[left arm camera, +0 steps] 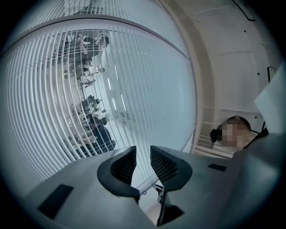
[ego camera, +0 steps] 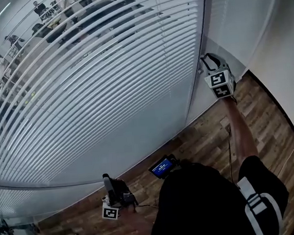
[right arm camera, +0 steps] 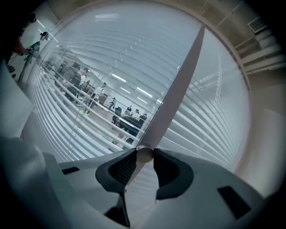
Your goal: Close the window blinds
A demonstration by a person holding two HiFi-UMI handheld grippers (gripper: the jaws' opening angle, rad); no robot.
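White horizontal blinds (ego camera: 108, 92) cover a wide glass wall; people in the room beyond show through the slat gaps at the upper left. My right gripper (ego camera: 205, 61) is raised at the blinds' right edge. In the right gripper view its jaws (right arm camera: 145, 155) are shut on the lower end of the pale tilt wand (right arm camera: 178, 85), which runs up and to the right across the blinds (right arm camera: 89, 67). My left gripper (ego camera: 107, 181) hangs low near the floor, apart from the blinds. In the left gripper view it (left arm camera: 143, 162) stands open with nothing between its fingers, facing the slats (left arm camera: 53, 98).
A vertical window frame (ego camera: 194, 99) separates these blinds from a second set (ego camera: 240, 12) at the right. A white wall (ego camera: 285, 49) lies further right. Wooden floor (ego camera: 211, 139) runs below the glass. A small device with a blue screen (ego camera: 162, 166) sits at the person's waist.
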